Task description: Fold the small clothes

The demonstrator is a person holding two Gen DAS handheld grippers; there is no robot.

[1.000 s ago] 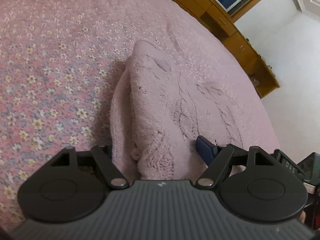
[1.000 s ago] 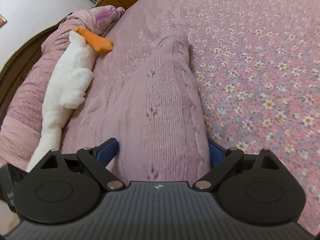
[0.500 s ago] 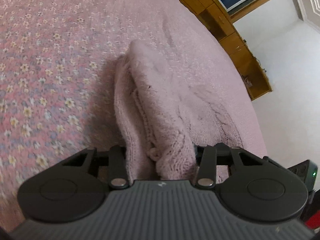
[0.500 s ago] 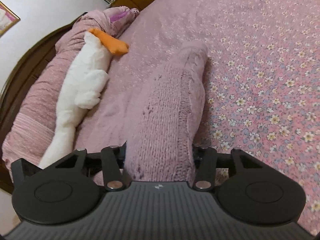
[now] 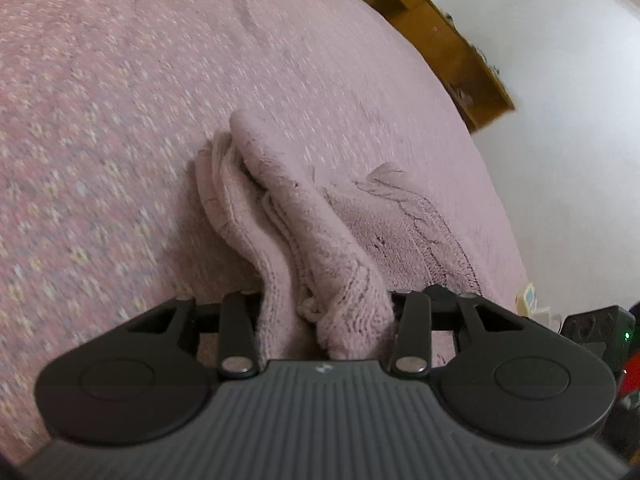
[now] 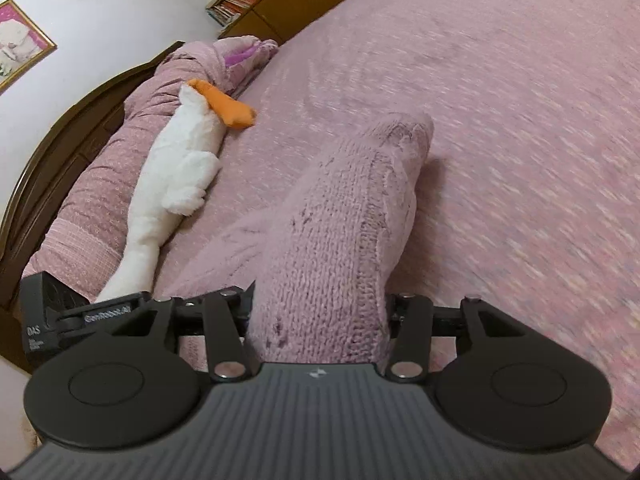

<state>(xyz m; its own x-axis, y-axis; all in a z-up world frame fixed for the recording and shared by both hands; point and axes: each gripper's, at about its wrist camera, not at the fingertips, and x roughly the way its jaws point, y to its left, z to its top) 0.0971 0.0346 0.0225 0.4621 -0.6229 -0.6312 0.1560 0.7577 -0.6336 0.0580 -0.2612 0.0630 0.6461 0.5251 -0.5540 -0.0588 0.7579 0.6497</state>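
Note:
A pale pink knitted garment (image 5: 304, 224) lies on the floral bedspread (image 5: 100, 128), and both grippers hold it bunched and lifted at the near edge. My left gripper (image 5: 326, 312) is shut on a thick, doubled fold of the knit, which drapes away from it onto the bed. In the right wrist view the same knitted garment (image 6: 344, 216) rises as a rounded hump from the bed into my right gripper (image 6: 320, 320), which is shut on it. The fingertips of both grippers are hidden in the fabric.
A white plush toy (image 6: 176, 176) with an orange beak lies against a rolled pink quilt (image 6: 96, 184) by the dark wooden headboard (image 6: 52, 136). Wooden cabinets (image 5: 448, 40) stand past the bed's far edge. The other gripper's body (image 6: 48, 312) shows at the left.
Both grippers closed from wide open onto the knit, then lifted and pulled it along the bed. The garment is now bunched and raised where it lay flatter before.

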